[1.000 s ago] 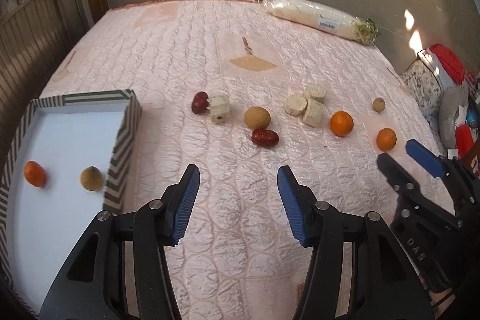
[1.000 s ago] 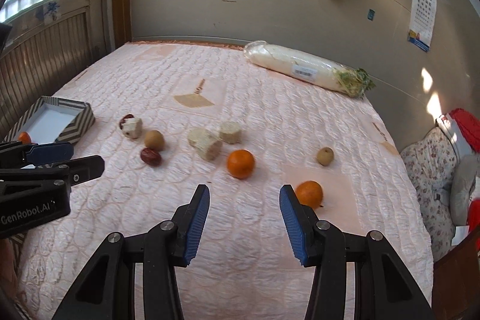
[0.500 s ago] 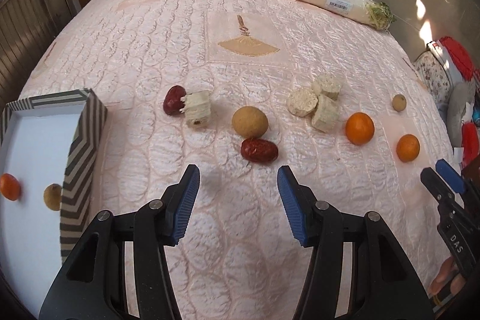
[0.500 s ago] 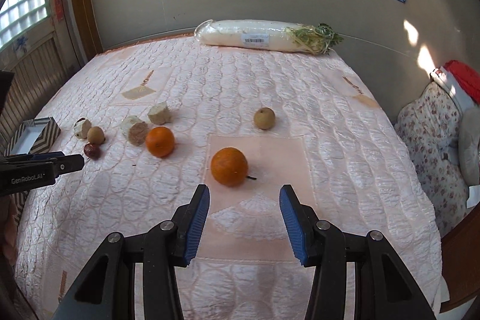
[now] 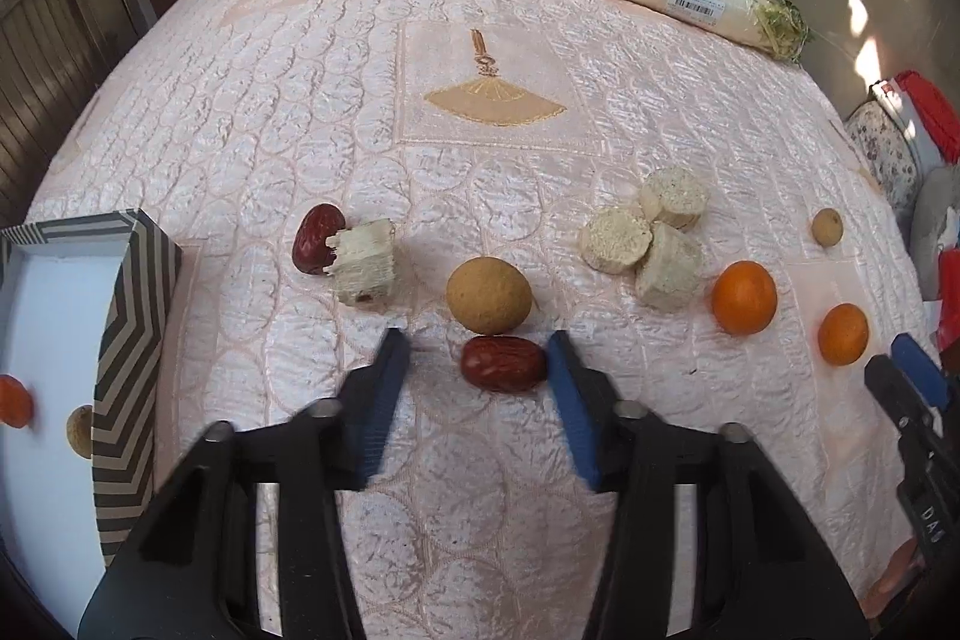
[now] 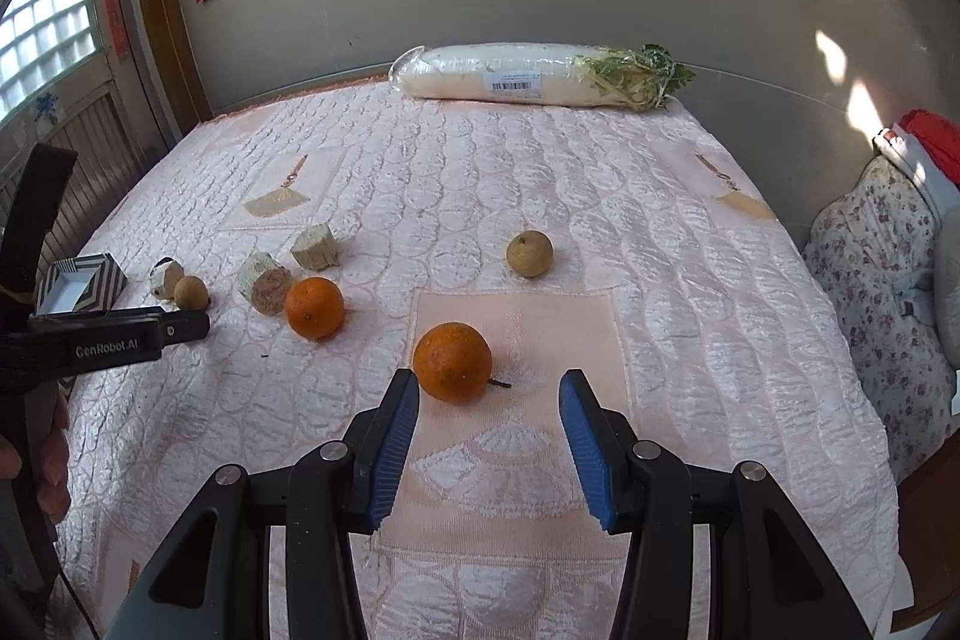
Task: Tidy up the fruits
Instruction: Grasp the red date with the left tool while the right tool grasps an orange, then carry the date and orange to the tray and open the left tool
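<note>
Your left hand-held gripper (image 5: 477, 361) is closing its jaws around a red date (image 5: 503, 364) lying on the bed (image 5: 312, 112); the date is sitting between the blue pads, touching the right pad, while the left pad is standing clear of it, so nothing is being grasped. Just beyond the date, a round tan fruit (image 5: 489, 295) is resting against it. Farther toward the bed's left edge, a second red date (image 5: 315, 238) is touching a pale cut chunk (image 5: 365, 262). Three pale cut rounds (image 5: 651, 232) are clustering toward the right, with an orange (image 5: 744, 297) beside them.

You are holding your right hand-held gripper (image 6: 489, 409) released and empty, its jaws standing apart, near the bed's right edge. A second orange (image 6: 452, 362) is lying just ahead of the left pad, apart from both pads. A small tan fruit (image 6: 529, 253) is sitting farther back.

The striped box (image 5: 135, 340) is standing at the bed's left edge, containing one small orange fruit (image 5: 13, 401) and one tan fruit (image 5: 79, 430). A wrapped white radish (image 6: 528, 75) is lying along the far edge.
</note>
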A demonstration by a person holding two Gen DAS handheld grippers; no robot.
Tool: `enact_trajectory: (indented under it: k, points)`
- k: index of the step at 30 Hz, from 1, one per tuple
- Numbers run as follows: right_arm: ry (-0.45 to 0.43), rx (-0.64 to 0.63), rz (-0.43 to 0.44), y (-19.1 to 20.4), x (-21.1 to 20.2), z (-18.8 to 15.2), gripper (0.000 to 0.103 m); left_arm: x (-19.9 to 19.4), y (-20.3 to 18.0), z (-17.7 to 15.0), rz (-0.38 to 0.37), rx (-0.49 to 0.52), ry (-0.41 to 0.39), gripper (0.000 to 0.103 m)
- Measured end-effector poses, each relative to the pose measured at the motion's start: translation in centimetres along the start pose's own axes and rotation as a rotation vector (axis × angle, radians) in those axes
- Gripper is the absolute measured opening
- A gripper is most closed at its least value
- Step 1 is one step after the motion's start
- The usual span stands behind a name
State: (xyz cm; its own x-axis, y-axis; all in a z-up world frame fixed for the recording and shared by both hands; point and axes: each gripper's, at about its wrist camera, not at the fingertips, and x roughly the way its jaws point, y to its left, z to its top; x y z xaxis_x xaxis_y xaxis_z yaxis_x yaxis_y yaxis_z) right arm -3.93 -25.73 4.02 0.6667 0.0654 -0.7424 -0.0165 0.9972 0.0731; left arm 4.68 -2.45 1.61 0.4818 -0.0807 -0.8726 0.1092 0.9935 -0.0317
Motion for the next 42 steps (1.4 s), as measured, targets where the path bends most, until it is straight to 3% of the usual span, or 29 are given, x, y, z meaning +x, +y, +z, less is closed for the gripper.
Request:
enact_trajectory:
  k: [1,17,18,20,27,42]
  points:
    - [0.000,0.001,0.002,0.0,0.1,0.1,0.047,0.0,0.1,0.0,0.006,0.000,-0.002,0.028]
    - [0.045,-0.031,0.029,1.7,3.7,0.6,0.046,-2.0,-0.1,-1.5,0.004,0.012,-0.030,0.028]
    - [0.047,-0.023,0.042,1.6,3.8,0.6,0.036,-2.1,-0.1,-1.6,0.004,0.013,-0.031,0.028]
    - [0.046,-0.017,0.037,1.5,3.9,0.4,0.031,-2.4,-0.2,-1.9,0.006,0.019,-0.034,0.028]
    - [0.019,-0.029,0.055,2.7,1.8,0.1,0.031,-3.8,0.4,-3.2,0.000,0.017,-0.050,0.028]
    - [-0.061,-0.115,0.044,10.7,-2.3,-0.6,0.031,-7.7,4.7,-5.3,0.021,-0.022,-0.111,0.028]
